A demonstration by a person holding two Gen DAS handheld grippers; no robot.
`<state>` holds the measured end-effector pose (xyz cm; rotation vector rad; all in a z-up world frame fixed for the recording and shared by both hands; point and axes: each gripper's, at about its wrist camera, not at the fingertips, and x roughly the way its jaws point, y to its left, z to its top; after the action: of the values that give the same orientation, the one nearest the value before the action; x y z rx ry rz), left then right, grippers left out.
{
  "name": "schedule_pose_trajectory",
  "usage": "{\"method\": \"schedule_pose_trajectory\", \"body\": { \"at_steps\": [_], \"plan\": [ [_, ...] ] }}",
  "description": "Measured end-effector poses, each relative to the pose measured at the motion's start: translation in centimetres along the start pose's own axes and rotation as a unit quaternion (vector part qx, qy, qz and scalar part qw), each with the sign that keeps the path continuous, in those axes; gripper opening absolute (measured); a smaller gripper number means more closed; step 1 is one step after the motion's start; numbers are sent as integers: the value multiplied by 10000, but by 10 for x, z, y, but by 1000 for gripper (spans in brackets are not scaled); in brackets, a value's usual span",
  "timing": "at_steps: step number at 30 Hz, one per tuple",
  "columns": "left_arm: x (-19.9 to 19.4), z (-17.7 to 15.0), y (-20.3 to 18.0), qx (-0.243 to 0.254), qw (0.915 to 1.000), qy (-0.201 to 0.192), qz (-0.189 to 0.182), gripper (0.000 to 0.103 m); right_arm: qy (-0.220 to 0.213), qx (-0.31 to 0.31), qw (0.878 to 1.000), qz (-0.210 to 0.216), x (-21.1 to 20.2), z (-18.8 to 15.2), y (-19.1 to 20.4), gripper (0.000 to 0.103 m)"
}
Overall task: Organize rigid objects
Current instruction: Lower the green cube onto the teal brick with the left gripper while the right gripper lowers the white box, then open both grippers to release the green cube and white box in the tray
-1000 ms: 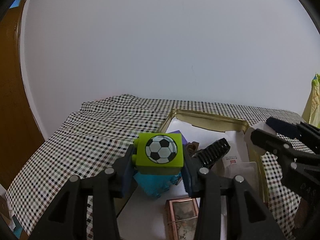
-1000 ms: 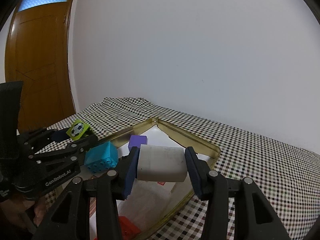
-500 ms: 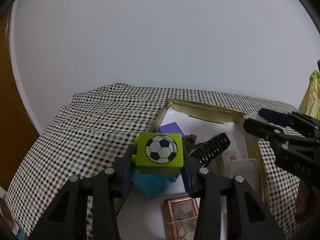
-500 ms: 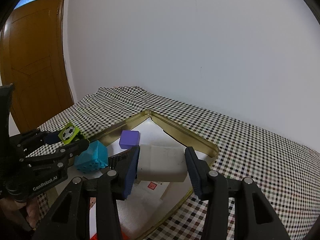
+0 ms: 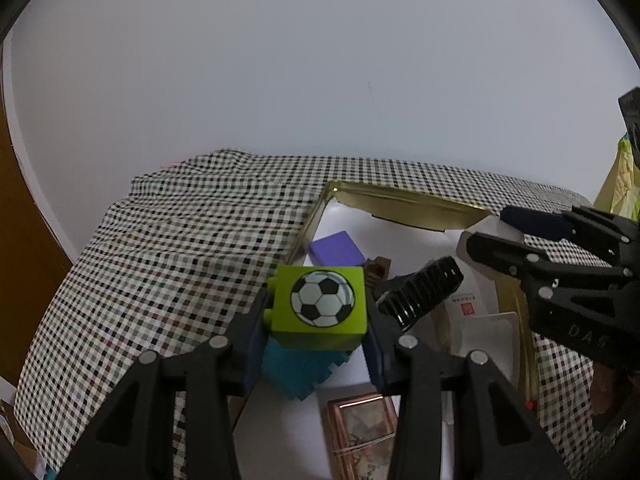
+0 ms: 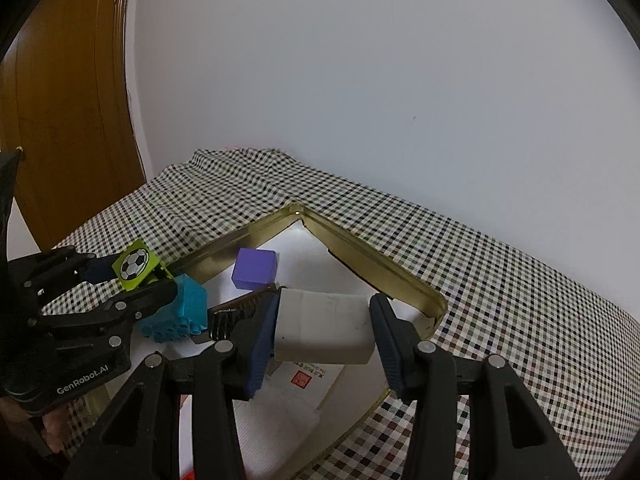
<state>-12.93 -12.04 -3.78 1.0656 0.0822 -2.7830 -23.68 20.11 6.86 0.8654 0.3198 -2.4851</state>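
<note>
- Carrying: left gripper (image 5: 318, 334) clamping the green football block (image 5: 320, 306), hanging over the teal brick (image 5: 304, 372) at the gold tray (image 6: 384, 266) edge.
- Right gripper (image 6: 324, 330) squeezing the white block (image 6: 324, 330) above the tray's white lining.
- Likely needing next: lowering each into bare tray space, avoiding the purple block (image 6: 255, 268) and black comb (image 5: 420, 294), then releasing.

- Left gripper (image 5: 318, 312): black arms w/ blue pads, pointing fwd & down; jaws partly closed, pads pressed on both sides of a green football-print block (image 5: 320, 304), held off the surface.
- Right gripper (image 6: 322, 330): same build, angled down; pads clamped on a white rectangular block (image 6: 322, 330).
- Grippers sit side by side, tips apart, each visible in the other's view.
</note>
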Motion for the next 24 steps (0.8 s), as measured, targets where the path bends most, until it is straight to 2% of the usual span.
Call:
{"method": "schedule_pose_trajectory", "body": {
  "at_steps": [8, 24],
  "plan": [
    [8, -3, 1, 17, 9998, 195, -57, 41, 238, 22, 9997, 42, 9, 2, -3, 50],
    [9, -5, 3, 58, 9998, 181, -30, 42, 230, -58, 9995, 197, 12, 5, 6, 50]
  ]
}}
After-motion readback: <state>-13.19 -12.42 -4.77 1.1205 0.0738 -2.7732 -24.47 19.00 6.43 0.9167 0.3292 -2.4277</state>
